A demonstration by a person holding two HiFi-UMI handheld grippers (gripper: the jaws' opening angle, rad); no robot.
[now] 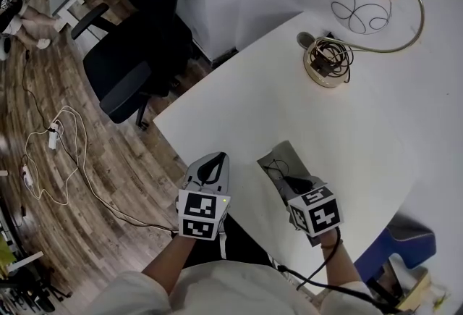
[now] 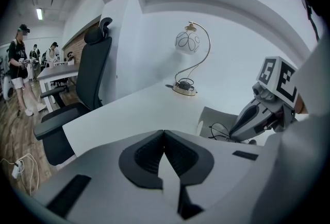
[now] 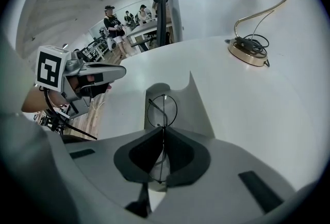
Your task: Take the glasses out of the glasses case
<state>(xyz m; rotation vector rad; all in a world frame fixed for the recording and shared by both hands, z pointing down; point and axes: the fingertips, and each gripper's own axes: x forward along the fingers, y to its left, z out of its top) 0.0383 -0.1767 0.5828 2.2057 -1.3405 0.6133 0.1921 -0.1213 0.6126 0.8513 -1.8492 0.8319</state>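
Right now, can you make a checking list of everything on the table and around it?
Surface: white table with a curved edge.
Job's things: grey glasses case lies open; thin-wire glasses are pinched just over it.
Clutter: gold lamp with a round shade, at the far end.
Grippers: left hand-held gripper shut, nothing in it; right hand-held gripper shut on the glasses.
Cables: lamp cord coiled on its base; white cords on the floor.
Surroundings: black office chair, wood floor, people far off.
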